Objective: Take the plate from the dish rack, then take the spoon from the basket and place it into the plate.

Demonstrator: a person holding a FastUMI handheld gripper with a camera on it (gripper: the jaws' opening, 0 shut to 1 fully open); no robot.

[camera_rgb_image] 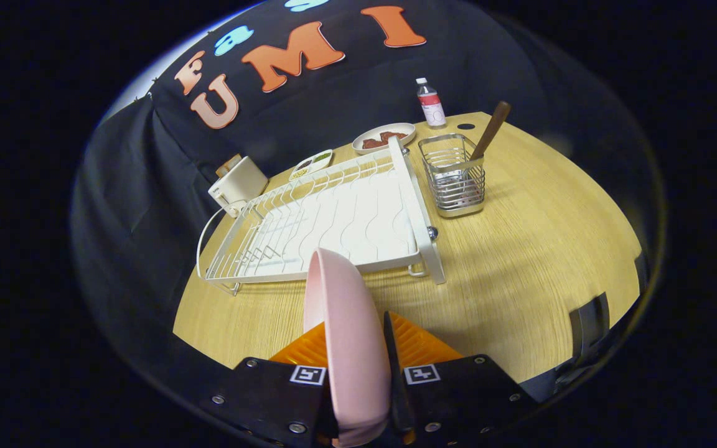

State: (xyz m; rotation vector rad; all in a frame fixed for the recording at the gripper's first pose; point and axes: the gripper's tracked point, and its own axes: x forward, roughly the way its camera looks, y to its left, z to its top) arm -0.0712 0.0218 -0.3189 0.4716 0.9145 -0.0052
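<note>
The tool (358, 348) is clenched on the pink plate (346, 336), both orange fingers (421, 345) pressing its faces from either side, so the plate stands on edge between them with its rim pointing ahead toward the dish rack (333, 218). Holding it by the rim this way fits how a plate sits upright in rack slots: it is gripped in the same pose it would have stood in. The rack lies just beyond the fingers on the wooden counter (520, 261), its slots bare, which suggests the first step is done and the plate now needs laying flat on open counter. To the right of the rack stands the wire basket (453, 175), with the brown handle of the spoon (491, 130) leaning out of its top, an easy part to pinch later. Behind them sit a dish of food (383, 138), a small two-part dish (312, 164), a bottle (431, 104) and a white toaster (238, 184), all well apart from the likely set-down area nearer the tool.
</note>
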